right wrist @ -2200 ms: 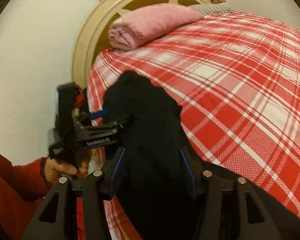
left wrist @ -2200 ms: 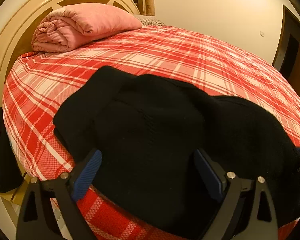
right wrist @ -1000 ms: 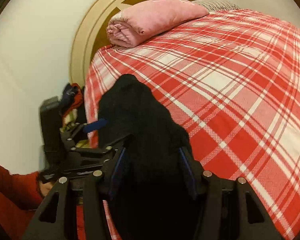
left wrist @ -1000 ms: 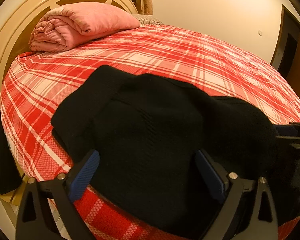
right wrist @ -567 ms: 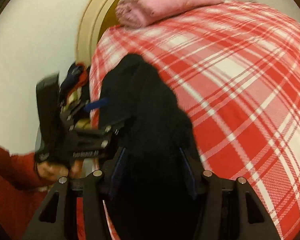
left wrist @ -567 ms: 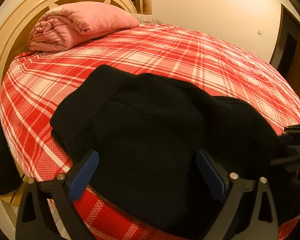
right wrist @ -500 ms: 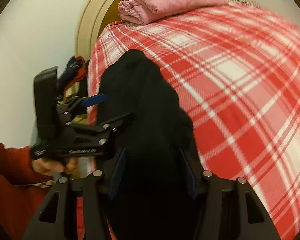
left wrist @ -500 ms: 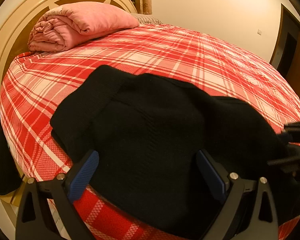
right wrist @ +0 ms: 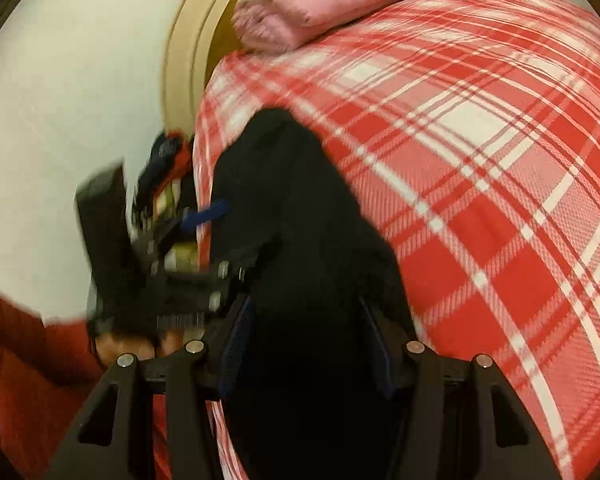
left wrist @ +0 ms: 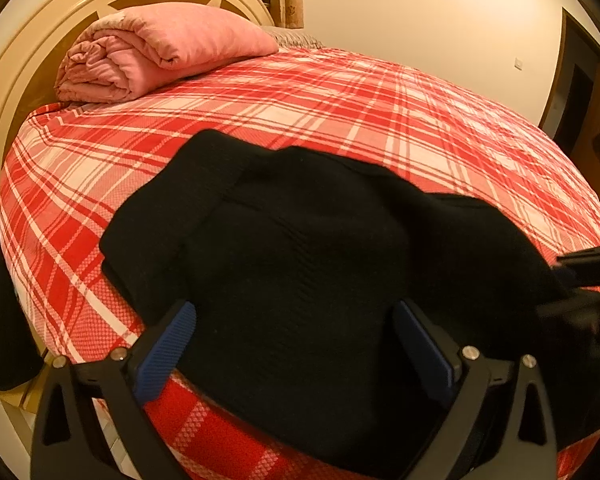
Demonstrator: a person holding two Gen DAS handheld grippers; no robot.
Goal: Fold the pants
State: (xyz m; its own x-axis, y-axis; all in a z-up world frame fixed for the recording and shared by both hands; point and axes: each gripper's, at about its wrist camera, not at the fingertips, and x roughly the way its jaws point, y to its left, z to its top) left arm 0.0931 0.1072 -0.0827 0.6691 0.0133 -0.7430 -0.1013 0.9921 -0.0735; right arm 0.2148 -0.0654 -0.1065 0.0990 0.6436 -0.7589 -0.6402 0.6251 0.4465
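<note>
- The black pants (left wrist: 300,264) lie bunched along the near edge of the bed (left wrist: 340,120), on the red plaid cover; their long axis runs along that edge, from a narrow end toward the headboard (left wrist: 4,80) to a bulkier mass on the right of the left wrist view.
- The left gripper (left wrist: 296,344) hangs over the middle, fingers spread wide with cloth between them, pads seemingly clear of it.
- The right gripper (right wrist: 308,344) straddles the other stretch, half spread; whether its pads bite the cloth, I cannot tell.
- Each hand is nearer its own end.
- The black fabric hides fold lines, waistband and hems; the right wrist view is blurred, the near edge cut off.
</note>
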